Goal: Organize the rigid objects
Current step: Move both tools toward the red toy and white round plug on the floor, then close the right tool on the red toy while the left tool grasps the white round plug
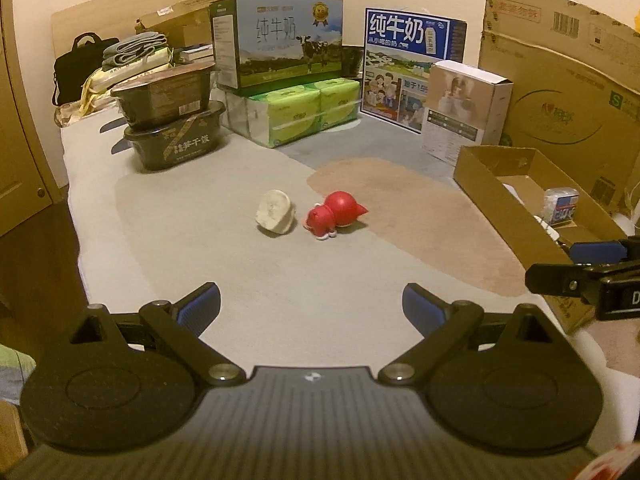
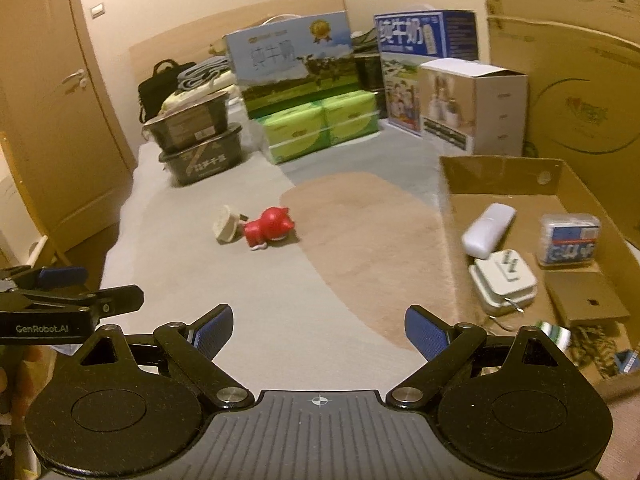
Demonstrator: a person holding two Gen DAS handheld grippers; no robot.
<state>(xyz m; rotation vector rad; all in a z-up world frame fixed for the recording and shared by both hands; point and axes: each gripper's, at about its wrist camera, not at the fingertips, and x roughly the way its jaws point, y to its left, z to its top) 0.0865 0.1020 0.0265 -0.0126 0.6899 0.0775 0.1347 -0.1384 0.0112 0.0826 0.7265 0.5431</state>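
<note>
A red toy figure point(image 1: 336, 214) point(image 2: 269, 226) lies on its side on the bed cover, touching a cream round object point(image 1: 275, 213) point(image 2: 226, 224) on its left. My left gripper point(image 1: 311, 308) is open and empty, well short of both. My right gripper point(image 2: 319, 330) is also open and empty, likewise short of them. A shallow cardboard box point(image 1: 500, 196) point(image 2: 448, 208) on the right holds a white case point(image 2: 488, 230), a white adapter point(image 2: 504, 278) and a small blue-and-white pack point(image 1: 560, 206) point(image 2: 570, 240). Each gripper shows at the edge of the other's view.
Two stacked dark food tubs point(image 1: 172, 120) stand at the back left. Milk cartons point(image 1: 288, 44) on green tissue packs point(image 1: 304, 112), a blue carton point(image 1: 412, 68) and a white box point(image 1: 464, 116) line the back. A large cardboard sheet point(image 1: 560, 72) rises at the right. A wooden door point(image 2: 52, 100) is left.
</note>
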